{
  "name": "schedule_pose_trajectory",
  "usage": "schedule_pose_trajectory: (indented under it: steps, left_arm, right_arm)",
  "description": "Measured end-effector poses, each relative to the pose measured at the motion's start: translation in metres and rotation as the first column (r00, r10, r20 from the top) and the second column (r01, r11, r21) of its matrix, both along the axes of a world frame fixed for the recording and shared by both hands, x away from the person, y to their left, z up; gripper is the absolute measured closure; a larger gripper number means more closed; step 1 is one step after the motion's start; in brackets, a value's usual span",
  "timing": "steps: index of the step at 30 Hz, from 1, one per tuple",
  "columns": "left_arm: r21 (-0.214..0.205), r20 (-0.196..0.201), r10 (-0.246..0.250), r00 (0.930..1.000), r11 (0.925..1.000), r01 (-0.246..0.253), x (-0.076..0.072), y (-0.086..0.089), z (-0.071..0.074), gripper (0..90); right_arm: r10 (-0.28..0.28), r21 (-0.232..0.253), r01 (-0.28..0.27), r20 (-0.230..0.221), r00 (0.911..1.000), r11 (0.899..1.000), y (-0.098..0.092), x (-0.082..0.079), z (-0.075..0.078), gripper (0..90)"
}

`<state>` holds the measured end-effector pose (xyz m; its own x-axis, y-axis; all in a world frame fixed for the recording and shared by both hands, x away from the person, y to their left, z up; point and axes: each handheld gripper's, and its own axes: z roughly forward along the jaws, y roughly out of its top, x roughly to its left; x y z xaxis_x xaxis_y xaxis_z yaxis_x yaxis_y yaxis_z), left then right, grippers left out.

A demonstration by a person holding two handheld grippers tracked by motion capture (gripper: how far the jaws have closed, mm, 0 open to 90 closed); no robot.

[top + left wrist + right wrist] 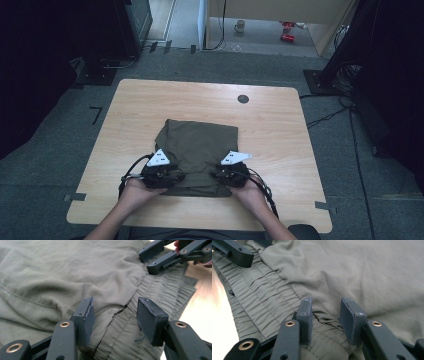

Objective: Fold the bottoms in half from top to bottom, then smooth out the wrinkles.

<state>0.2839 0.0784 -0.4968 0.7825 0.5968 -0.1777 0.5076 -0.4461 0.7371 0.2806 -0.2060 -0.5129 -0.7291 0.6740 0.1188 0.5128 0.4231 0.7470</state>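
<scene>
Left gripper (113, 315) sits low over the near edge of the olive-green garment (200, 150), jaws parted — fabric lies between the pads, a fold edge bunched against the left pad, the other pad clear of the cloth. No pinch made. Right gripper (327, 316) likewise at the near edge, on the other corner, jaws apart with a ridge of cloth between them; the pads do not press it. Garment lies folded on the wooden tabletop (280, 120), roughly at the middle, gathered elastic waistband (254, 292) along the side nearest the person. Left hand (135, 192) and right hand (250, 192) come in from the near side, both grippers well apart — one at each near corner.
</scene>
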Motion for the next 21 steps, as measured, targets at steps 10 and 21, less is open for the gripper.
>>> schedule_pose_trajectory:
  steps: [10,21]
  left_arm:
    - [-0.049,-0.032,0.029,0.9991,0.9984,-0.030,0.005,0.007,0.007,42.1]
    - [-0.063,0.064,0.105,0.9925,0.9929,-0.101,0.012,0.031,0.021,37.1]
  right_arm:
    - [-0.018,0.071,0.018,-0.002,0.9998,0.997,-0.009,0.006,0.003,55.9]
    - [-0.065,0.077,0.061,0.056,0.9963,0.995,-0.019,0.011,0.018,45.2]
